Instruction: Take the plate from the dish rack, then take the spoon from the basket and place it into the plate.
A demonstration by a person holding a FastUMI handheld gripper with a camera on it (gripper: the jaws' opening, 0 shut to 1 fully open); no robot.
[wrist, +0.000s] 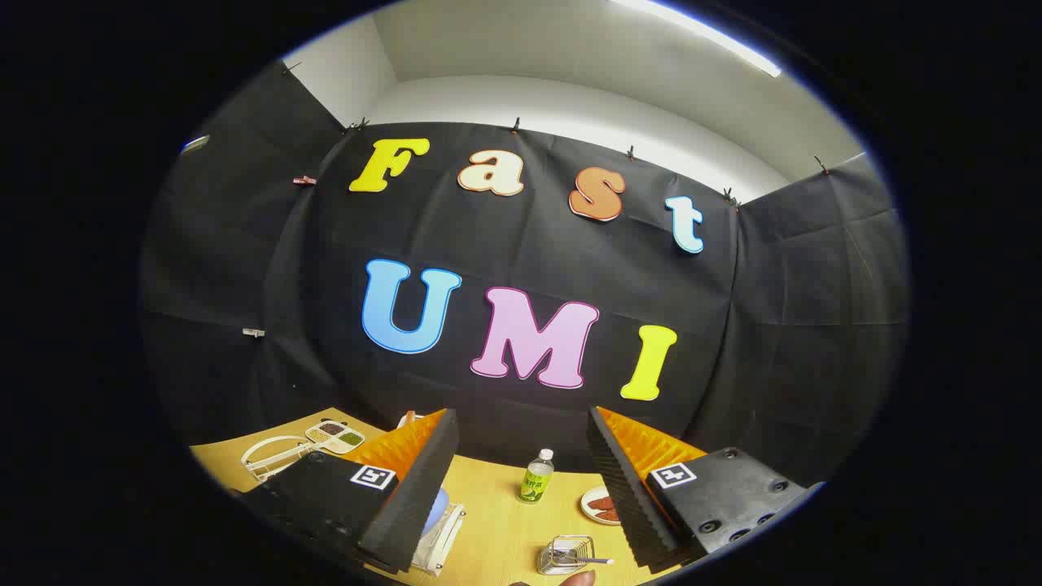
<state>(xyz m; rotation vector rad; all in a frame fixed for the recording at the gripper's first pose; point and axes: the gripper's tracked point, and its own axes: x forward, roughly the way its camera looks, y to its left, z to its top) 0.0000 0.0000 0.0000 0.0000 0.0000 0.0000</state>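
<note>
One white wire rack (pixel 273 456) is sitting at the far left of the table (pixel 496 521), with one divided tray (pixel 334 435) of small foods just beside it. One white dish rack (pixel 440 537) is standing beneath the left finger, and one blue plate (pixel 438 509) is resting upright in it, partly hidden by that finger. The gripper (pixel 521 488) is hanging wide open above the table, gripping nothing. Bare tabletop is lying between the fingers. One green bottle (pixel 536 476) is standing beyond that gap. One wire basket (pixel 566 555) is holding one spoon (pixel 588 560) just ahead of the right finger. One small dish (pixel 601 505) is lying against that finger.
</note>
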